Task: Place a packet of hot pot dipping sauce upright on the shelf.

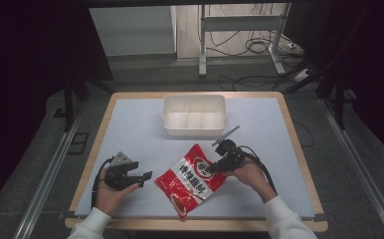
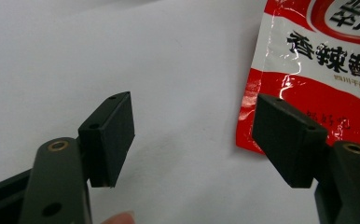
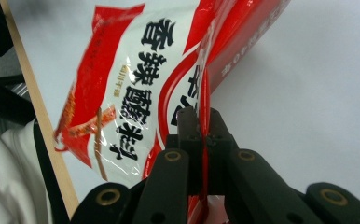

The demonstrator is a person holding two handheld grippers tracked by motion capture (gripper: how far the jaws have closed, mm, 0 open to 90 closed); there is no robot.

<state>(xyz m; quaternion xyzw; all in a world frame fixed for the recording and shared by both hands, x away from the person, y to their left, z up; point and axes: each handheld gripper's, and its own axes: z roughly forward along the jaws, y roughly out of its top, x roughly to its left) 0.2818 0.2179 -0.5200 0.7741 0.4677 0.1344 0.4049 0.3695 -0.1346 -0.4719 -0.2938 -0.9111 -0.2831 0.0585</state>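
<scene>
packet (image 2: 318,70): cut off top and right | print: blurred

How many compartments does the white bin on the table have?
3, side by side across the white bin at the far middle of the table: left, middle and right. The near wall hides part of each floor.

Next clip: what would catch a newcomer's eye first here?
The red and white snack packet lying near the table's front edge stands out most, with the right gripper shut on its edge. Behind it, near the far edge, sits a white divided bin. The left gripper rests open to the packet's left, not touching it.
</scene>
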